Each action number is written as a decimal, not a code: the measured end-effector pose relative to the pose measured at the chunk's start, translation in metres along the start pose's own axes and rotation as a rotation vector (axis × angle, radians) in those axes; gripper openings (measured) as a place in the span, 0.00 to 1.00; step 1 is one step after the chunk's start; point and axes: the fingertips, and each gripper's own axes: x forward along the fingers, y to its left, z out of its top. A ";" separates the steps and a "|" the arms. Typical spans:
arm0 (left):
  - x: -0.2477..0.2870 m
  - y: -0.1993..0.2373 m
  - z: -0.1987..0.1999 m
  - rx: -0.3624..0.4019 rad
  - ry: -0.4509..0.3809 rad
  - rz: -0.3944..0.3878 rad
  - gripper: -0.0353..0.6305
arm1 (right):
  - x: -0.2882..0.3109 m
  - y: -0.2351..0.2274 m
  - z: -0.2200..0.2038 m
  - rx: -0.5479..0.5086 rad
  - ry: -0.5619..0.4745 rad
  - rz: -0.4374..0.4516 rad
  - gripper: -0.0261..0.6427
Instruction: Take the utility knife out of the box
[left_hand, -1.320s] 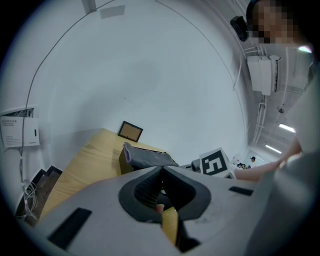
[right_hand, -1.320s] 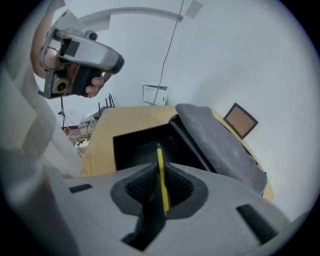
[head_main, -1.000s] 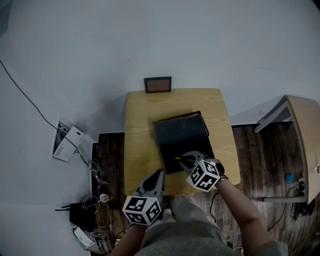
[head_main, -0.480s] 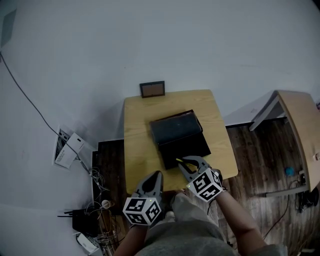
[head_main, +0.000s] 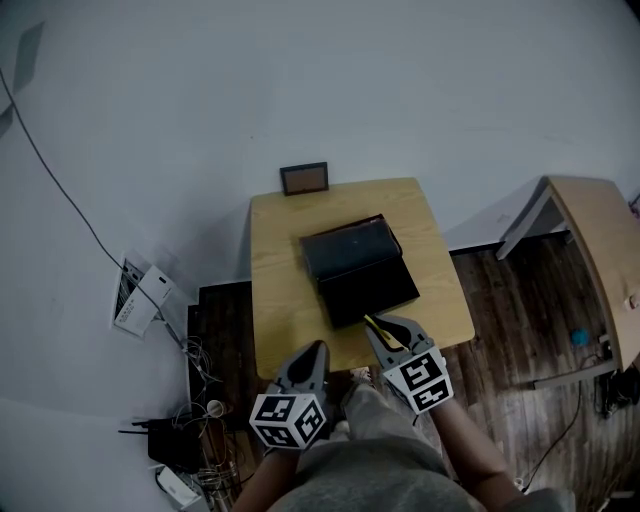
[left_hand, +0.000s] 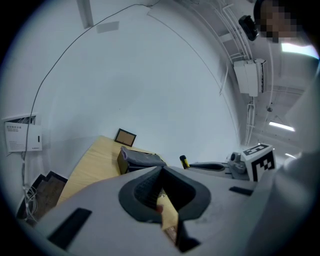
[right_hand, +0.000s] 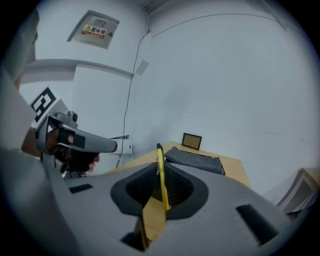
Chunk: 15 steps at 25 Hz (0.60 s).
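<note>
Box (head_main: 358, 268) sits roughly centre on the table (head_main: 272, 250), with the frame (head_main: 304, 178) just behind the table's far edge. My right claw (head_main: 388, 328) is over the near edge, just in front of the box, with the utility knife (right_hand: 160, 172) between its jaws, clear of the box. My left claw (head_main: 306, 362) is to its left, also at the near edge. Second table (head_main: 600, 260) is well off right.

the table (head_main: 272, 250) is pale wood, smooth and matt on top. the box (head_main: 362, 272) looks dark and matt, its lid soft like cloth. the utility knife (right_hand: 161, 172) seems smooth yellow plastic. the left gripper (head_main: 315, 348) and right gripper (head_main: 377, 323) are matt grey plastic. the floor (head_main: 500, 300) is dark, grainy wood.
</note>
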 end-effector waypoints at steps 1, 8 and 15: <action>-0.002 -0.001 0.000 0.002 -0.003 -0.001 0.06 | -0.005 0.001 0.002 0.019 -0.015 -0.011 0.09; -0.019 -0.007 0.001 0.022 -0.018 -0.005 0.06 | -0.038 0.004 0.010 0.093 -0.097 -0.086 0.09; -0.030 -0.014 -0.004 0.045 -0.019 -0.010 0.06 | -0.064 0.009 0.011 0.148 -0.157 -0.128 0.09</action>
